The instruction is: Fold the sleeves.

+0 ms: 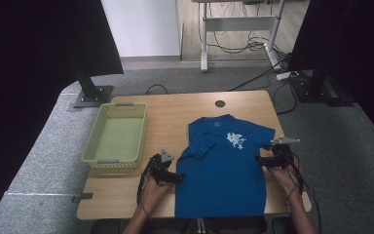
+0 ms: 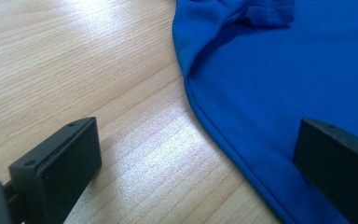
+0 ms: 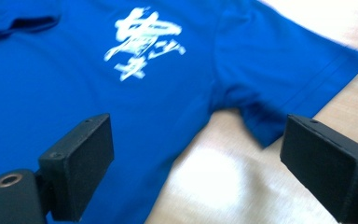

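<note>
A blue T-shirt (image 1: 221,165) lay spread flat on the wooden counter (image 1: 170,122), front up, its collar pointing away from the person and its hem hanging just over the near edge. A white brush-style print (image 1: 235,140) sat on the chest, a little toward the shirt's right sleeve (image 1: 265,136).

The left gripper (image 1: 177,177) rested low at the shirt's left side seam, below the left sleeve (image 1: 195,148). In the left gripper view its jaws stood wide apart and held nothing: one jaw was over bare wood, the other over the blue cloth, with the shirt's curved edge (image 2: 200,112) running between them.

The right gripper (image 1: 259,158) hovered at the shirt's opposite side, just below the right sleeve, pointing inward toward the cloth. In the right gripper view its jaws were also well apart with nothing clamped: one jaw stood over the shirt's body, the other over the counter beside the sleeve hem (image 3: 307,100), and the armpit of the shirt lay between them.

A pale green mesh basket (image 1: 97,141) stood on the counter well to the left of the shirt, beyond the left gripper.
</note>
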